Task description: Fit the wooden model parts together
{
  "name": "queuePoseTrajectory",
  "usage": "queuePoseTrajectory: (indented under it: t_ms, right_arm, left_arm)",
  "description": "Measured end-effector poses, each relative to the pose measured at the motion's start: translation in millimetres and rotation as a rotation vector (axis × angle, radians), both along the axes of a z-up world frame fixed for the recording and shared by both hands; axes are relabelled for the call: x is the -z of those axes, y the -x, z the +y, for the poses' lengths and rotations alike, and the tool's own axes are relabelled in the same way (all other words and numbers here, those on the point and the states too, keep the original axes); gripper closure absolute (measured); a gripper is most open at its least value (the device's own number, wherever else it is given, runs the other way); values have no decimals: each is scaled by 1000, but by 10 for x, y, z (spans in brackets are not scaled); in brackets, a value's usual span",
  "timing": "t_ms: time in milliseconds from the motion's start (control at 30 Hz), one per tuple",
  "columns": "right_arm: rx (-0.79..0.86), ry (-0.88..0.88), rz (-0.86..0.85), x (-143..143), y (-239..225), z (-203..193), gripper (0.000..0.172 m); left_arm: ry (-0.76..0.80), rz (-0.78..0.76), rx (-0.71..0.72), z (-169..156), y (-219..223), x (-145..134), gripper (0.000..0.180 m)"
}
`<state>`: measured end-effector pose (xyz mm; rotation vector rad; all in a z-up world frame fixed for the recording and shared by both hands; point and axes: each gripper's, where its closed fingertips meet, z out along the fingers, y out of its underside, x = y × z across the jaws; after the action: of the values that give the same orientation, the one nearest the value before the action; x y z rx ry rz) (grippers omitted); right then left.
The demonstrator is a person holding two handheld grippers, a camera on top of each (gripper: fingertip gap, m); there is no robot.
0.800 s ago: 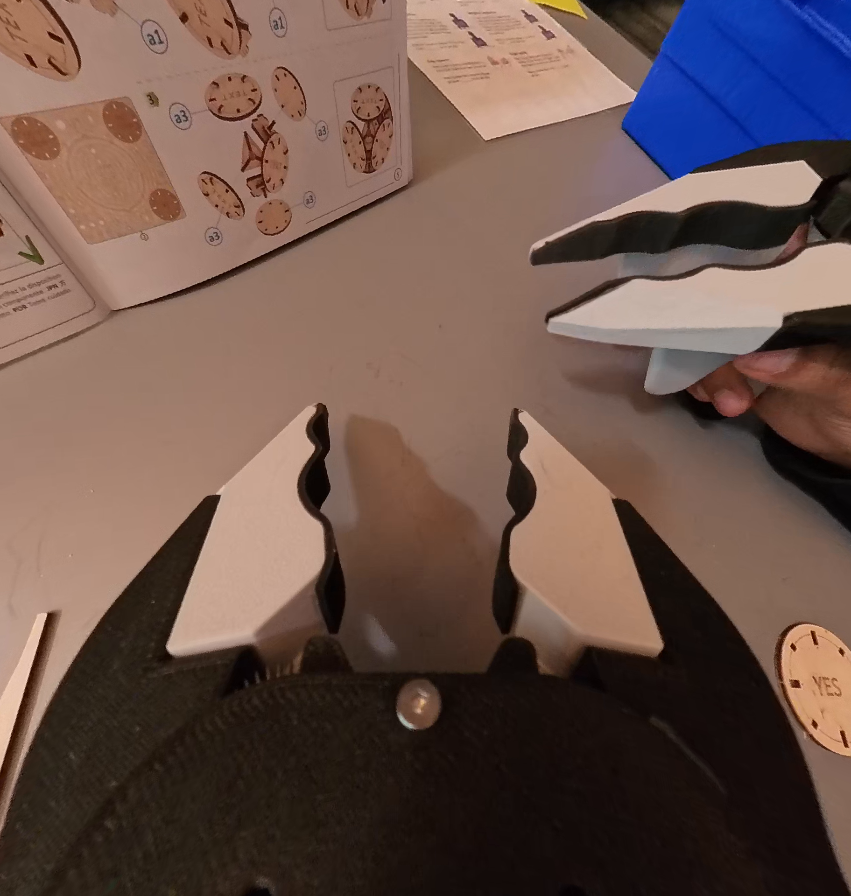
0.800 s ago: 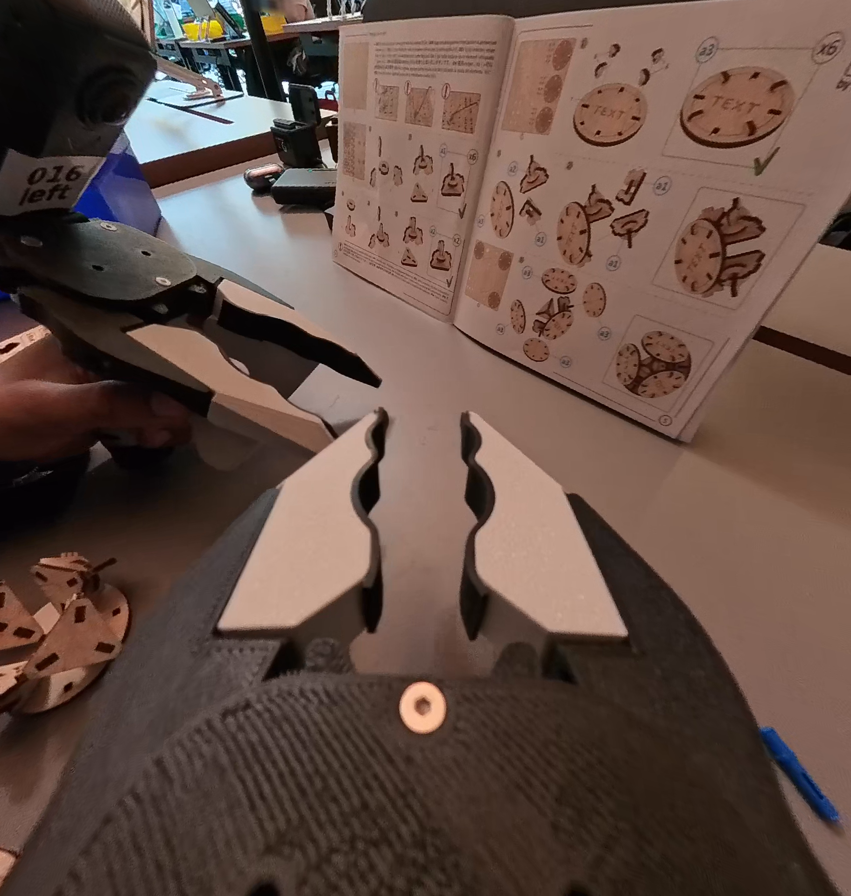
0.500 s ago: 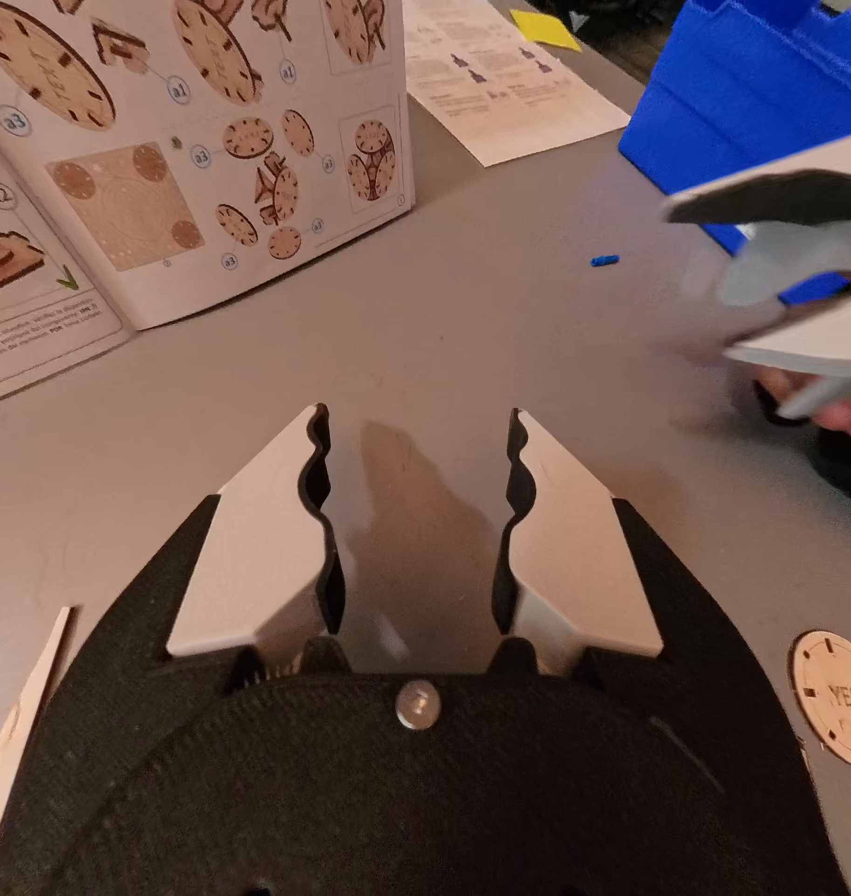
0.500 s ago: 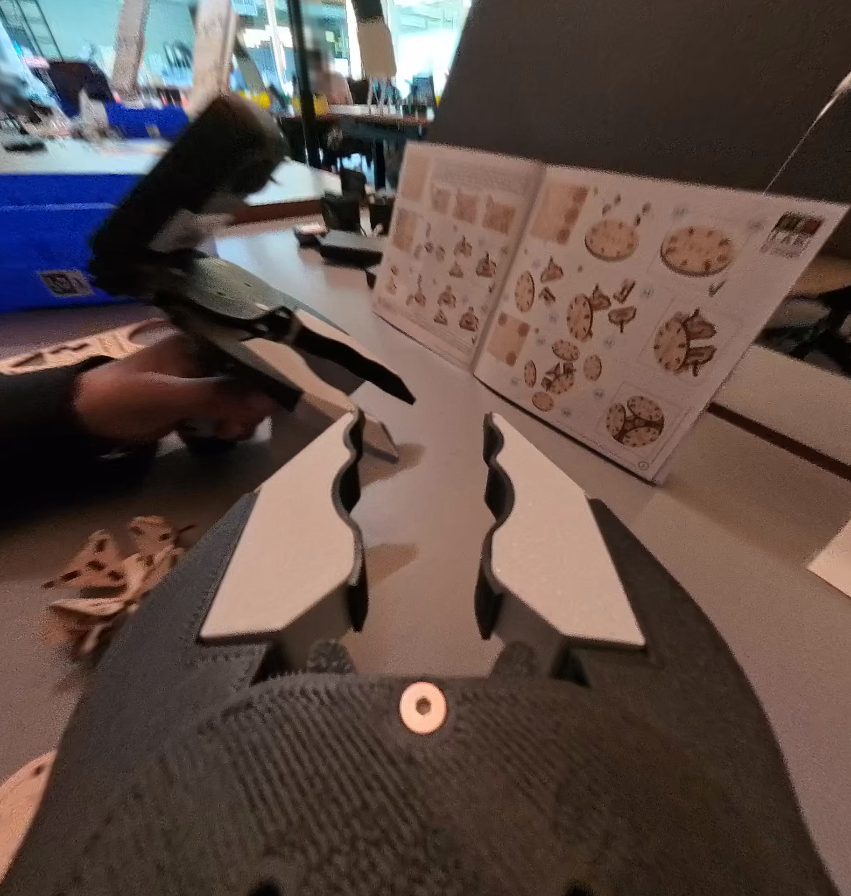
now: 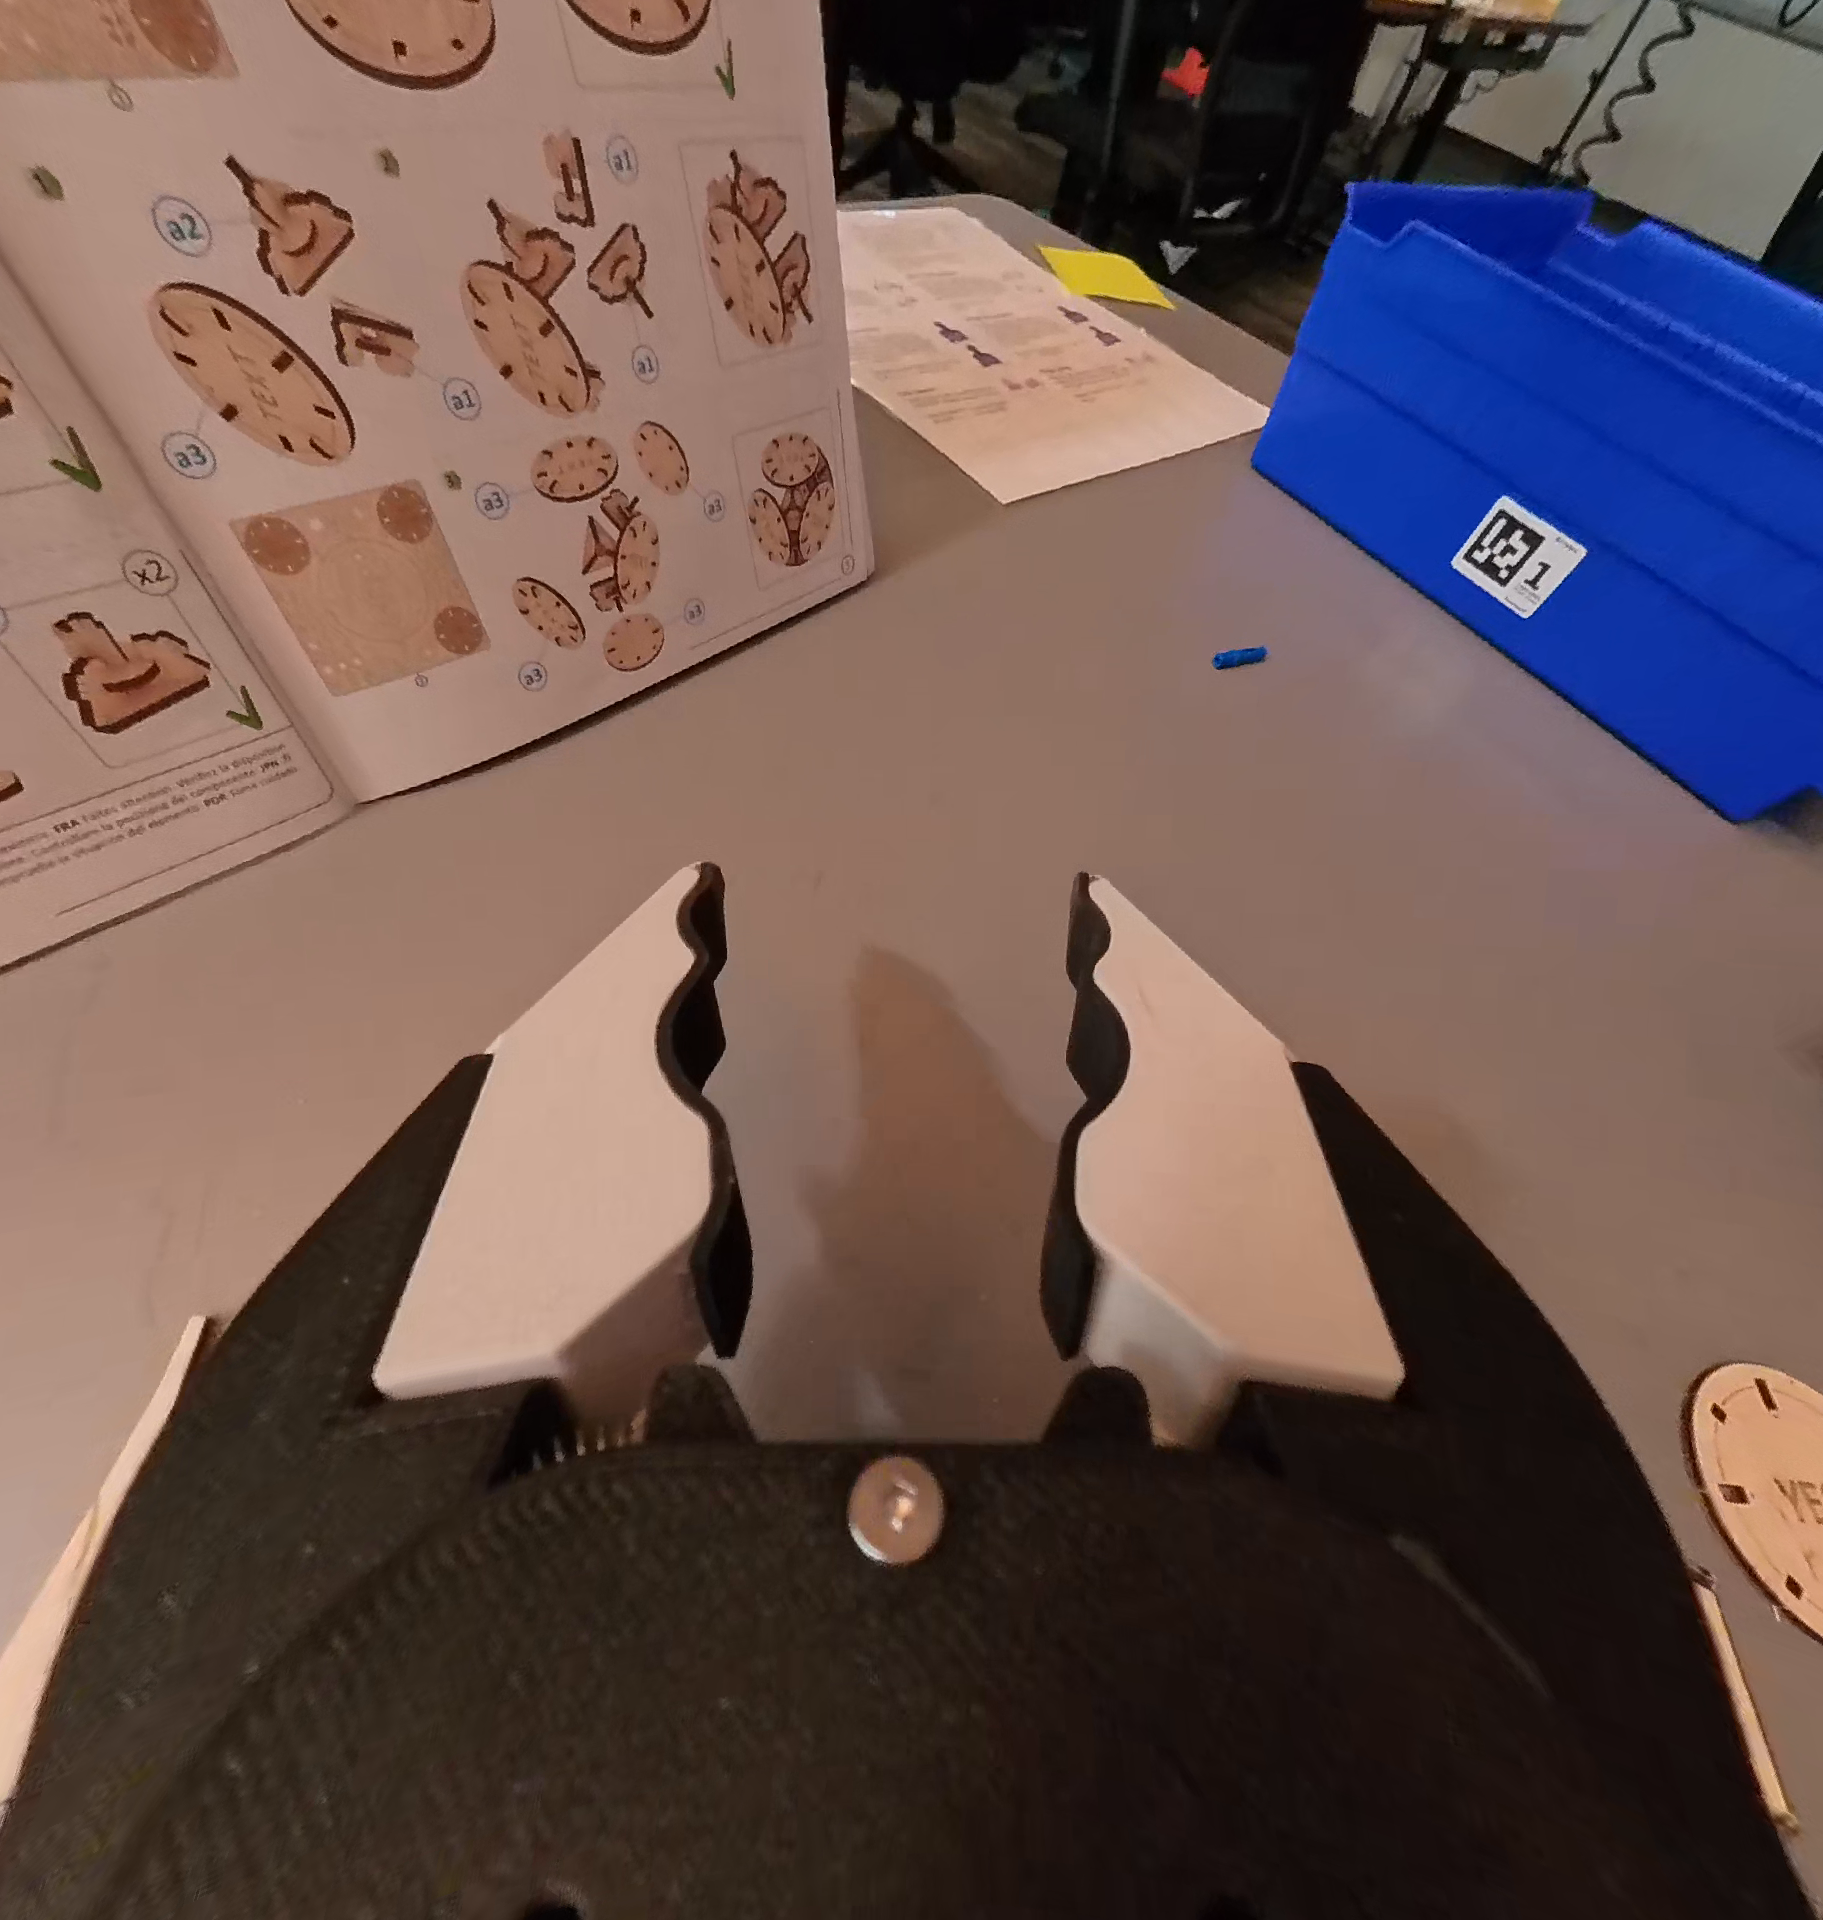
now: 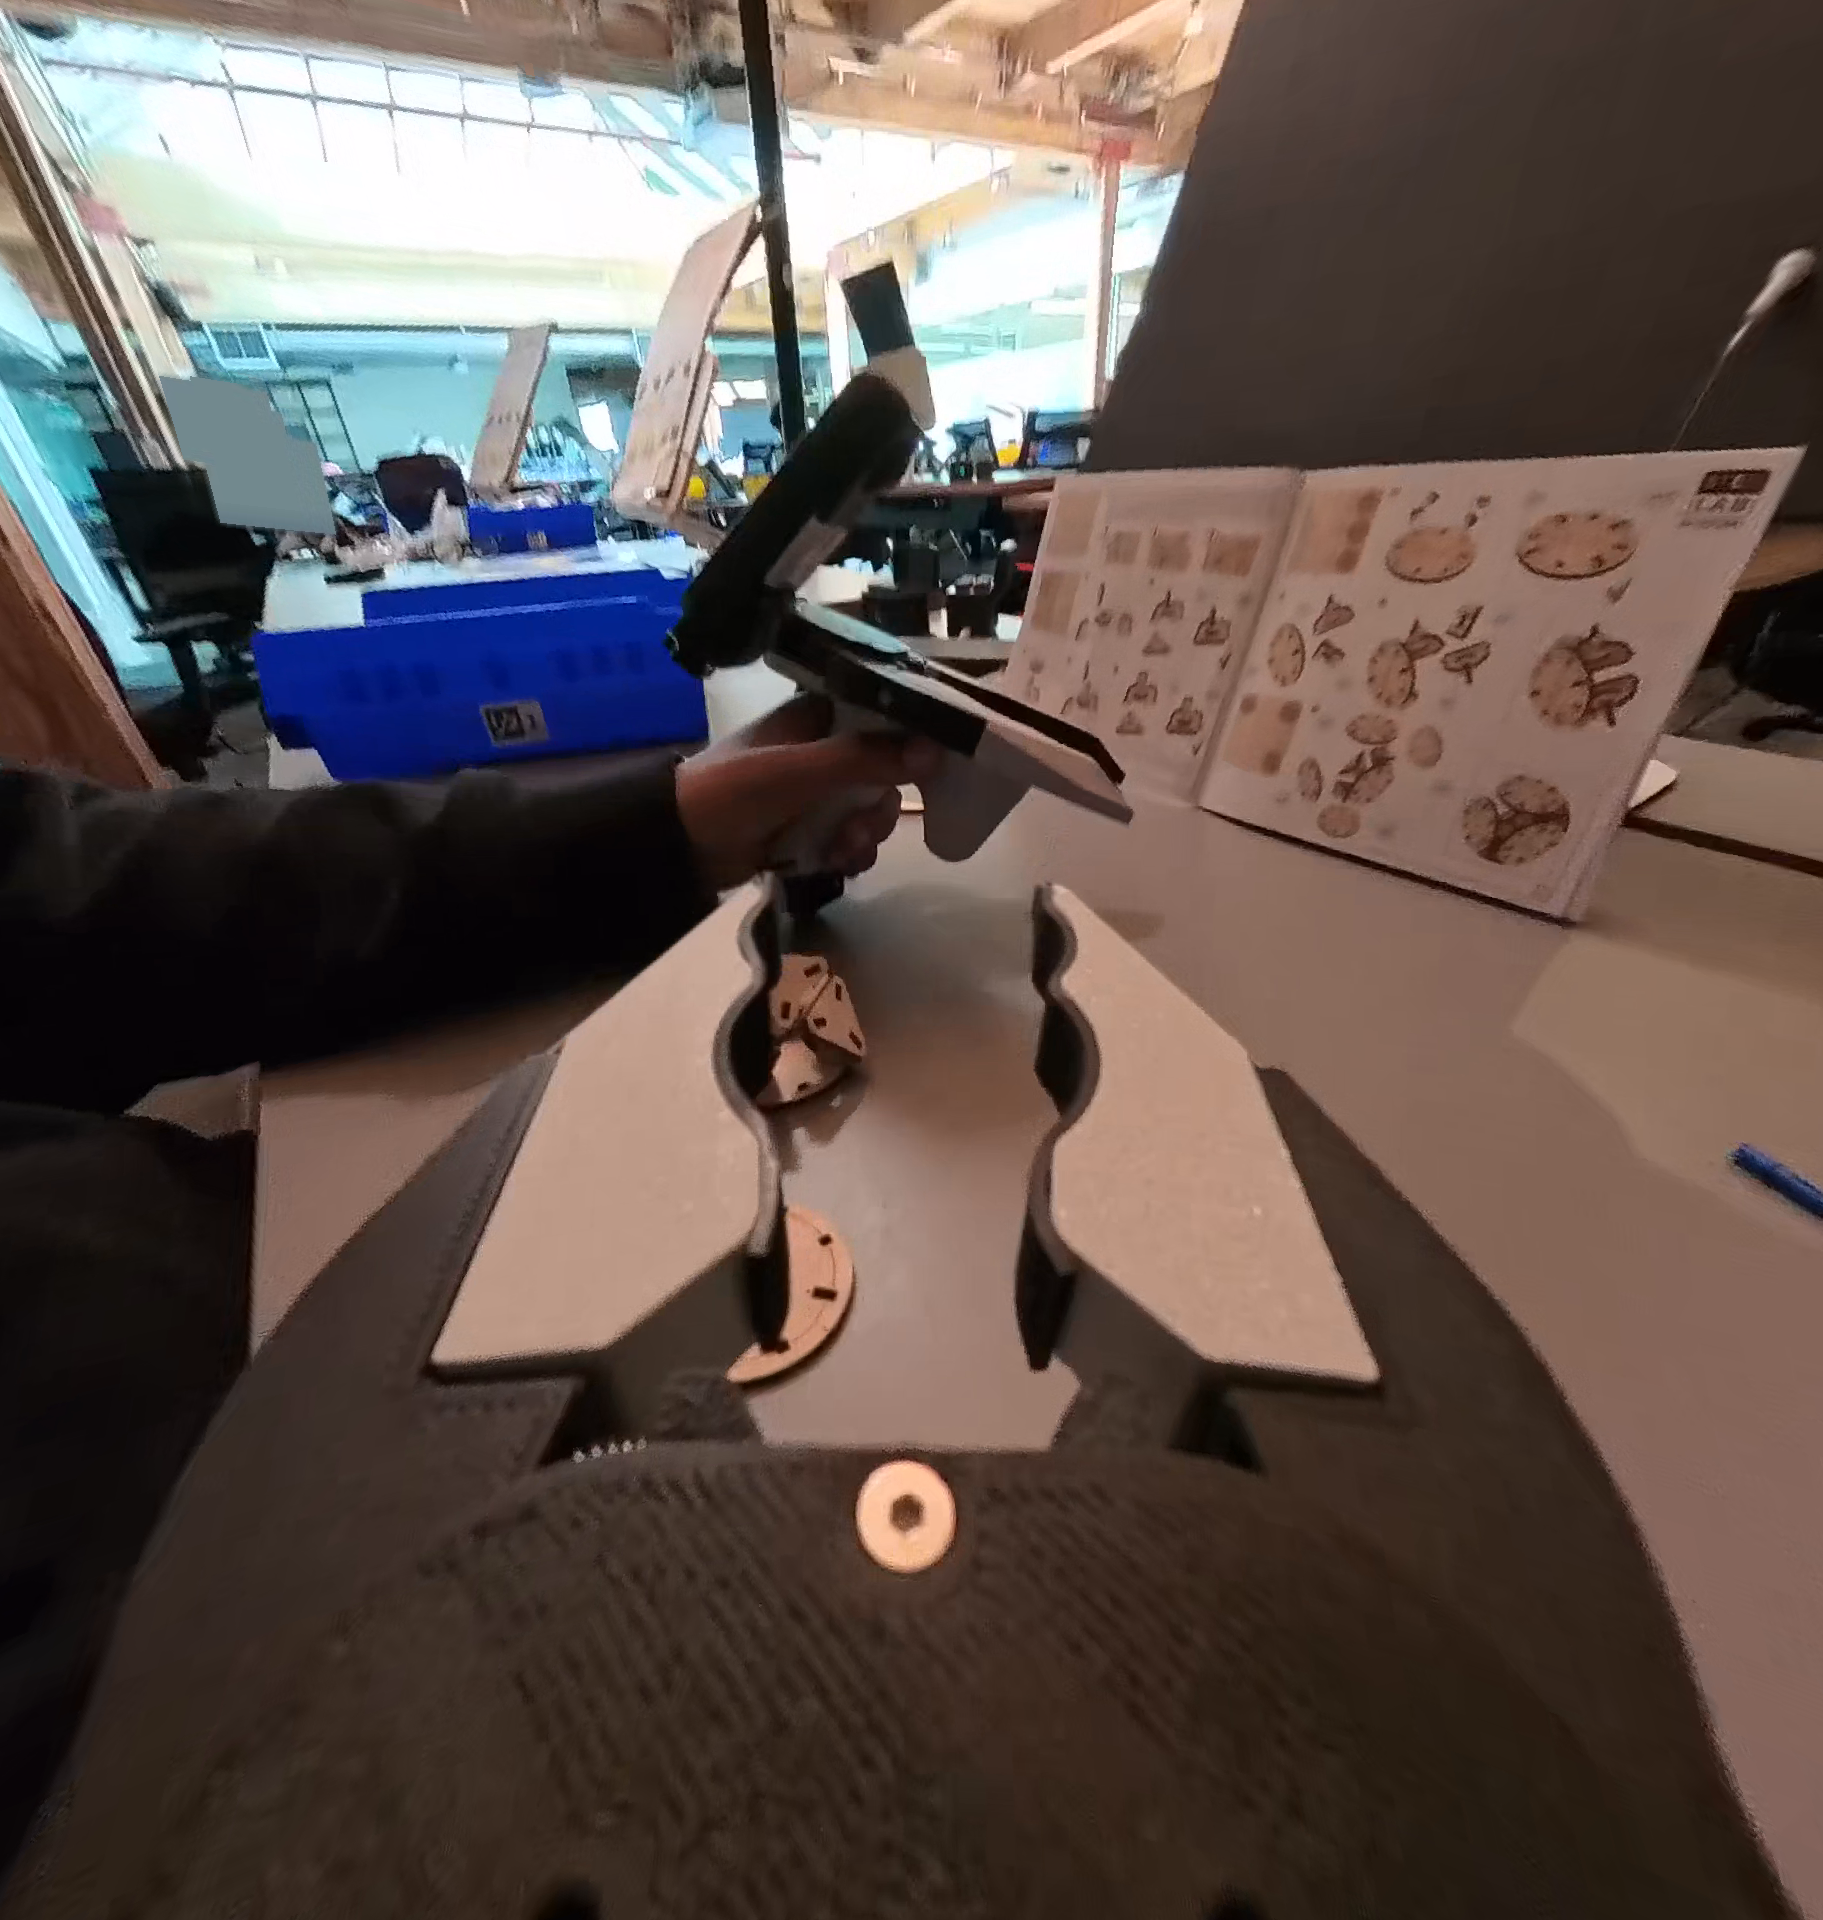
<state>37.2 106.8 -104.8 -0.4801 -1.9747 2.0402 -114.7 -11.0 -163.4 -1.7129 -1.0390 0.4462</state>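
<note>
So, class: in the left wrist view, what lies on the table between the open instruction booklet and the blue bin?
A small blue peg lies on the bare grey table between the booklet and the blue bin; a printed sheet lies farther back.

Both grippers are open and hold nothing: the left gripper point(image 5: 894, 873) tilts downward ahead-left of the right gripper point(image 6: 902, 904), gripped by a hand point(image 6: 782, 795).

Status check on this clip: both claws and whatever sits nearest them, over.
Left claw open, bare table between fingers. Right claw open above wooden assembly and slotted disc, gripping neither.
</note>
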Motion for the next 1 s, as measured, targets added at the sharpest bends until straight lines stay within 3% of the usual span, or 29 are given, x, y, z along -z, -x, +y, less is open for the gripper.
queuePoseTrajectory:
  t_ms: [200,433,500,600,667,867,1000]
  right_arm:
    - [94,4,51,-32,46,54,138]
    - [169,7,-109,25,484,53,129]
    - [130,59,-116,-170,580,-59,119]
    - [91,125,-50,-577,697,-254,116]
    - [111,108,-19,-694,819,-359,116]
    - [177,40,-33,-477,928,-365,116]
    - [214,93,-50,-496,974,-234,122]
  left_arm:
    - [-28,-21,4,-7,9,6,116]
    - [8,2,5,13,2,5,116]
    - [15,2,7,19,0,10,116]
    - [23,-5,12,30,-1,27,116]
    - [31,-9,16,39,-1,38,116]
    - [62,-28,30,75,-10,89,116]
    - [91,-57,44,106,-12,150,115]
